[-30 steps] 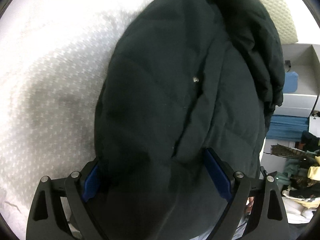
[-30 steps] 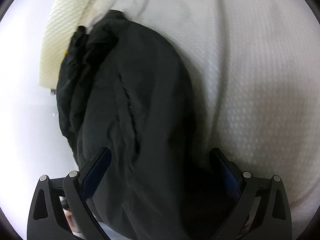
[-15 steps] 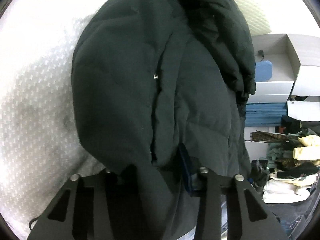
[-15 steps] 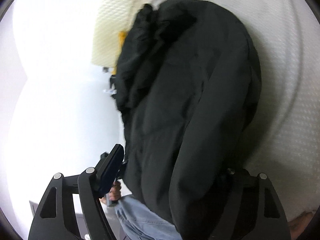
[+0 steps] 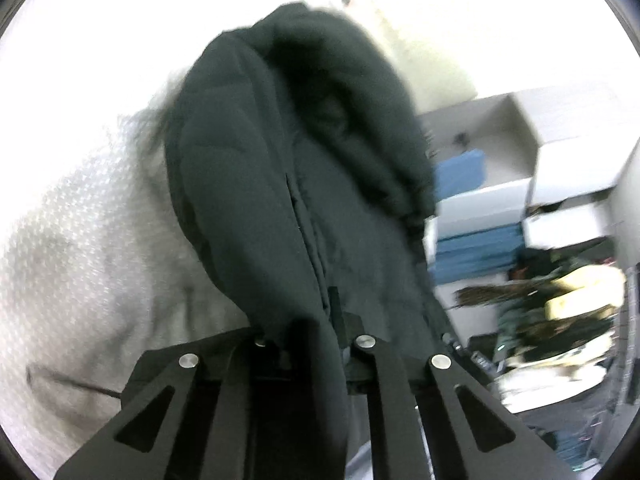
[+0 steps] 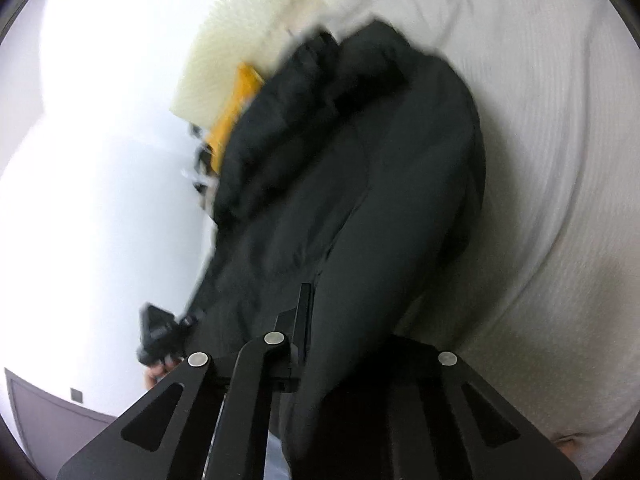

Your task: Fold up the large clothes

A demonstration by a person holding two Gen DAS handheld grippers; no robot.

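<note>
Both claws, left [image 5: 308,332] and right [image 6: 340,344], clamp the dark quilted padded jacket's [image 5: 256,184] near hem: bulky, soft, slippery, likely to sag.

Both views are bent by fisheye distortion and ringed by a dark vignette at the corners. The upper left of each picture is blown out to featureless white. Motion blur is seen throughout, strongest on the shelves [image 5: 520,184] in the left wrist view. Little detail is held in the black padded jacket [image 5: 256,184], which is rendered nearly flat. A soft grey shadow is cast beside it on the white textured bedcover [image 5: 80,248].
</note>
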